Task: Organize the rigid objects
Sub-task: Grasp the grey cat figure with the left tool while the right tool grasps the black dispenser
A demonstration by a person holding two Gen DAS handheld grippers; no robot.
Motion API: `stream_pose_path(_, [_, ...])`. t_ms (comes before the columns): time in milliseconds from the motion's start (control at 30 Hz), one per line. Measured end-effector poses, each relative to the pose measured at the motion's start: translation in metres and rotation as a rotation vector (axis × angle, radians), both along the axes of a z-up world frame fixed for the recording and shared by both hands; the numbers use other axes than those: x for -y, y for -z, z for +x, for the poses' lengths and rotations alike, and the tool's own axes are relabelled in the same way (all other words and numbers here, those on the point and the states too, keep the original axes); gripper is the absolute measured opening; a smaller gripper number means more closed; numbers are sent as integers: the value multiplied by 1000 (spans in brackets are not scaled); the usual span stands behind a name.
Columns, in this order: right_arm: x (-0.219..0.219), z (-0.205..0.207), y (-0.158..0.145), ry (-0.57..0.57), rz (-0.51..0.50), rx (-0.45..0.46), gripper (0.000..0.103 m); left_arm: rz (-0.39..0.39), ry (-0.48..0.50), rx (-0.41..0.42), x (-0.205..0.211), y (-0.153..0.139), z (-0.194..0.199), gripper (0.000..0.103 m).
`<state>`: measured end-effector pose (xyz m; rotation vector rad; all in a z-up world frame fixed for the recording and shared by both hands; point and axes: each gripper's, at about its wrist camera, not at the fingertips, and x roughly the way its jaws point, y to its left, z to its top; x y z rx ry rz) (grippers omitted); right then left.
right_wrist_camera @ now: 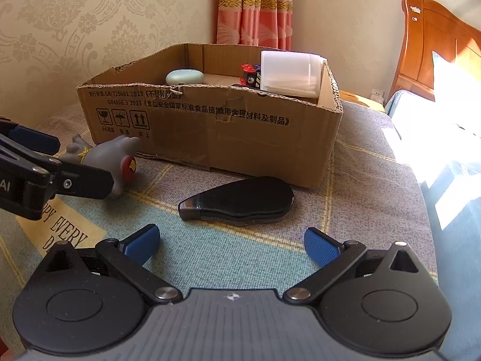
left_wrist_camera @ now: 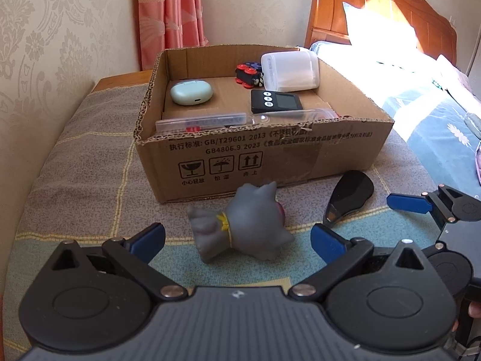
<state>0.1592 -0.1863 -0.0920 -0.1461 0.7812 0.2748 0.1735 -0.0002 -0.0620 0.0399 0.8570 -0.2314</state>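
A grey toy figure with a yellow collar lies on its side on the checked cloth, just ahead of my open left gripper, whose blue pads flank it without touching. The same grey toy figure shows at the left of the right wrist view, partly behind the left gripper's arm. A black teardrop-shaped case lies in front of my open right gripper, a little beyond its pads. The black case also appears right of the toy. Behind both stands an open cardboard box.
Inside the cardboard box lie a mint earbud case, a black timer, a white container, a red-wheeled toy and a clear plastic case. A bed with wooden headboard lies right; wall and curtain behind.
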Motion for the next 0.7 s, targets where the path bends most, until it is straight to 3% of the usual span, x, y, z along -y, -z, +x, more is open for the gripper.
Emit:
stream_pose_path(367, [4,1,-1,-30,0,-2,103,-18,-83,-66,-11,24,14,102])
stream_pose_path(700, [11,8,-2,-93,-5,-24,103,25,-63,-18,-14,27,10,102])
